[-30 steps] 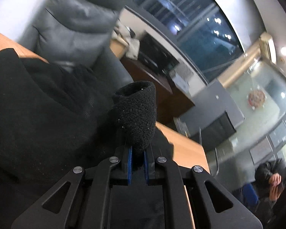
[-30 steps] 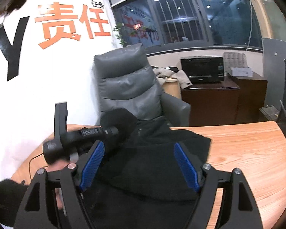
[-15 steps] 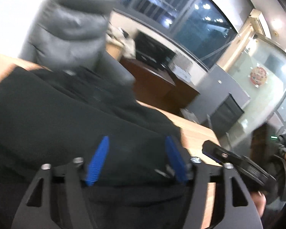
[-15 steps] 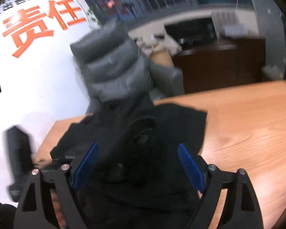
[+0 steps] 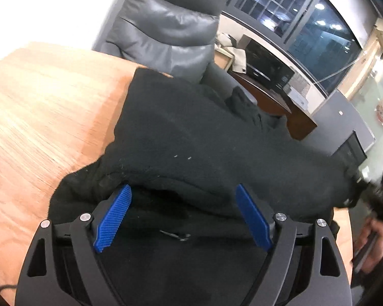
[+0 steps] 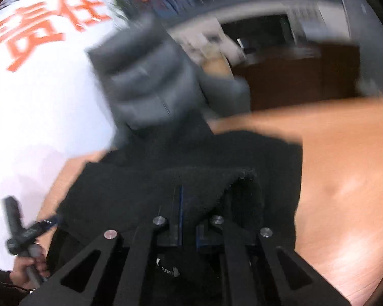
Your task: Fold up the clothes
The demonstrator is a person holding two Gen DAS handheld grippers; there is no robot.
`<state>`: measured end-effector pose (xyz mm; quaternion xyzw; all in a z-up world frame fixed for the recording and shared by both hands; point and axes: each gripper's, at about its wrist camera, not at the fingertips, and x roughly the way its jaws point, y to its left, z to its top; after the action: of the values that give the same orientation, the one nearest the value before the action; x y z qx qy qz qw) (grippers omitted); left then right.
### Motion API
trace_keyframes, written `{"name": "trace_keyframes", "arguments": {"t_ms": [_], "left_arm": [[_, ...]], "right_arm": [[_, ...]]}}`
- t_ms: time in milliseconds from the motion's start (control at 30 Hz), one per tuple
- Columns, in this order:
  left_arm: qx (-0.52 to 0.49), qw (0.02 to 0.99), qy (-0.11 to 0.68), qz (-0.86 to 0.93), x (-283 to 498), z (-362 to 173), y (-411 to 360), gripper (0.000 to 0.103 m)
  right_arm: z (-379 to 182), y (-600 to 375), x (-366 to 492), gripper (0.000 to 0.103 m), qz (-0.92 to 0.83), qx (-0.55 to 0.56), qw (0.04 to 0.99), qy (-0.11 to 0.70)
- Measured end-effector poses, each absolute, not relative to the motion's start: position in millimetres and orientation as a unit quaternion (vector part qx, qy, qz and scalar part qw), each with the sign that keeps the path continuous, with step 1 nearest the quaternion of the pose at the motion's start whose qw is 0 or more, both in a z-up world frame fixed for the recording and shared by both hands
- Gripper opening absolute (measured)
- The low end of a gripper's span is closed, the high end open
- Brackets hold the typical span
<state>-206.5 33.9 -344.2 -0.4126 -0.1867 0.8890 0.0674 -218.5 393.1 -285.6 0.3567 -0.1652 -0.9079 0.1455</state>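
— Obstructions? 
— Black garment [image 5: 204, 137] heaped across the wooden table [image 5: 38, 117]; grey armchair [image 5: 171, 23] against the far edge. 
— Open passage? 
— Bare tabletop left and right of the cloth.
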Motion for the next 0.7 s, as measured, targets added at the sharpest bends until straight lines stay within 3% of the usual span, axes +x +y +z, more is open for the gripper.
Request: {"name": "trace_keyframes", "arguments": {"t_ms": [167,233,333,433,567,700], "left_arm": [[-0.412,0.061,-0.207,0.885,-208,-367,11,0.082],[-0.410,0.059,-0.217,0.884,-208,-368,2,0.071],[-0.408,0.055,-0.231,0.882,-208,-369,-11,0.064],[-0.398,0.049,-0.242,0.884,-203,-366,-22,0.059],[-0.388,0.053,-0.224,0.893,-193,-363,-24,0.062],[-0.389,0.063,-0.228,0.890,-189,-365,-25,0.067]], "right_arm": [[-320,402,-223,0.007,-0.880,0.440,0.090,-0.153],[-329,399,-221,0.007,-0.873,0.464,0.078,-0.131],[-338,395,-217,0.011,-0.859,0.497,0.062,-0.104],[-320,392,-216,0.024,-0.851,0.516,0.050,-0.086],[-261,375,-213,0.059,-0.874,0.484,0.042,-0.010],[-194,301,-243,0.089,-0.896,0.406,0.181,-0.010]]}}
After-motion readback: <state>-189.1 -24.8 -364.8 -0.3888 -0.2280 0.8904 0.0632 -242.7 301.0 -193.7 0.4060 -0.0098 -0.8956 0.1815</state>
